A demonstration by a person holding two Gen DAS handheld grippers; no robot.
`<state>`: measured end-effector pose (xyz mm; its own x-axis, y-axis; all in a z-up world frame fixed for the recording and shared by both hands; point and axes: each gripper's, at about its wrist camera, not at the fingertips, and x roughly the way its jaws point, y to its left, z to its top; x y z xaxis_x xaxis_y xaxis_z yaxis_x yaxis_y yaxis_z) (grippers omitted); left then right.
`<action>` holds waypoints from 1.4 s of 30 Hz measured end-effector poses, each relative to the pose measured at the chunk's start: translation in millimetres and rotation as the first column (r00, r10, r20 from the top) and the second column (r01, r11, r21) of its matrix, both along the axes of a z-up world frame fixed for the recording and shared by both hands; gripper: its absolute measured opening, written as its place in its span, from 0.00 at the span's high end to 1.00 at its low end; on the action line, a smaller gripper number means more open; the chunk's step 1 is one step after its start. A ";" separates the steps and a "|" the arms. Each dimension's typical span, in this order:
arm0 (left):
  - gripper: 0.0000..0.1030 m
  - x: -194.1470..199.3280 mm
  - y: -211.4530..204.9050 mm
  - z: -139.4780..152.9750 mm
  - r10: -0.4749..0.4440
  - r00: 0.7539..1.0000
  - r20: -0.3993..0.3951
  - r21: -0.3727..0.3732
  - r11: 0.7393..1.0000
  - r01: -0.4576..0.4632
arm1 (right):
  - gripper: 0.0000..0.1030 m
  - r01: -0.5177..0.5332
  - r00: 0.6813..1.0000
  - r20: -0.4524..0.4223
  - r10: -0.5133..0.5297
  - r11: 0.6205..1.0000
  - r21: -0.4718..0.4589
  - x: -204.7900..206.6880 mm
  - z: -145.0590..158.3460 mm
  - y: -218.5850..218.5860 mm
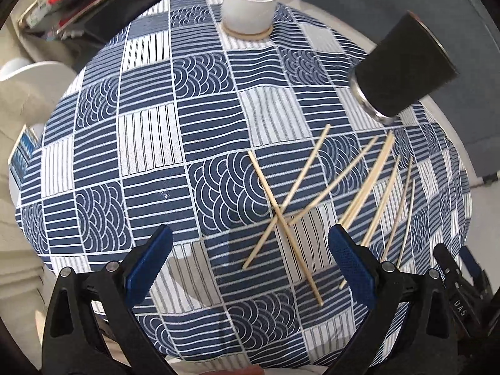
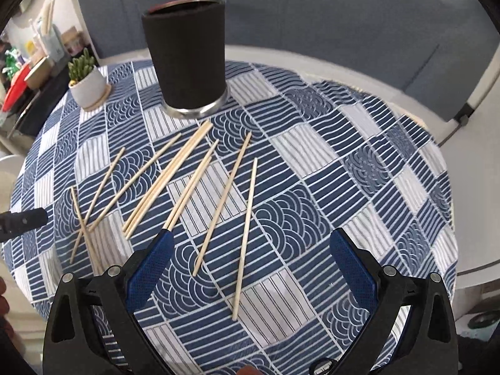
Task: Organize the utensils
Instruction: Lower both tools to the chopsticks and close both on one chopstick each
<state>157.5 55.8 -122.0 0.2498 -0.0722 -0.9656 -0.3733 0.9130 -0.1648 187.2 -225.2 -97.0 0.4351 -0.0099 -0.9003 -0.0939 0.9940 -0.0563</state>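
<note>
Several pale wooden chopsticks [image 1: 282, 215] lie scattered on a blue-and-white patterned tablecloth [image 1: 150, 162]; in the right wrist view the chopsticks [image 2: 225, 200] fan out below a tall black cup with a steel base [image 2: 189, 56]. The same cup [image 1: 403, 68] stands at the upper right of the left wrist view. My left gripper [image 1: 250, 265] hovers open above the cloth, two crossed chopsticks between its fingers' line of sight. My right gripper [image 2: 250, 268] is open over two single chopsticks. The right gripper's black body [image 1: 459, 284] shows at the left view's lower right edge.
A white pot with a green succulent [image 1: 250, 3] sits on a round coaster at the table's far side; the pot [image 2: 87, 84] is left of the cup in the right view. Cluttered shelves [image 2: 28, 62] stand beyond the table's left edge. A grey-blue wall [image 2: 312, 15] lies behind.
</note>
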 end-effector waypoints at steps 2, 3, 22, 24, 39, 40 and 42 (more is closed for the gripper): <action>0.06 5.8 3.2 -6.3 0.017 1.000 -0.013 0.002 1.000 -0.017 | 0.07 0.000 0.999 -0.034 0.000 1.000 0.011 8.8 -7.9 -1.1; 0.06 8.7 4.3 -8.8 0.021 1.000 -0.019 0.003 1.000 -0.021 | 0.07 -0.001 0.999 -0.044 0.002 1.000 0.013 12.4 -11.1 -1.8; 0.06 49.2 15.6 -66.7 0.133 0.973 -0.190 0.025 0.991 -0.131 | 0.07 0.014 0.979 -0.205 -0.015 1.000 -0.003 67.6 -76.5 -17.7; 0.04 52.3 10.8 -69.5 0.133 0.968 -0.212 0.071 0.990 -0.120 | 0.07 0.009 0.974 -0.225 -0.006 1.000 0.014 70.6 -82.3 -19.1; 0.04 48.4 9.9 -75.5 0.189 0.959 -0.209 0.091 0.981 -0.174 | 0.07 -0.016 0.957 -0.290 0.028 0.999 0.046 80.0 -97.1 -4.3; 0.04 49.7 10.8 -75.6 0.206 0.955 -0.214 0.089 0.978 -0.191 | 0.07 -0.010 0.957 -0.288 0.029 0.998 0.067 82.3 -95.5 -7.5; 0.04 52.9 13.6 -76.7 0.219 0.949 -0.226 0.083 0.975 -0.205 | 0.07 0.002 0.958 -0.285 0.035 0.992 0.128 81.5 -86.6 -14.5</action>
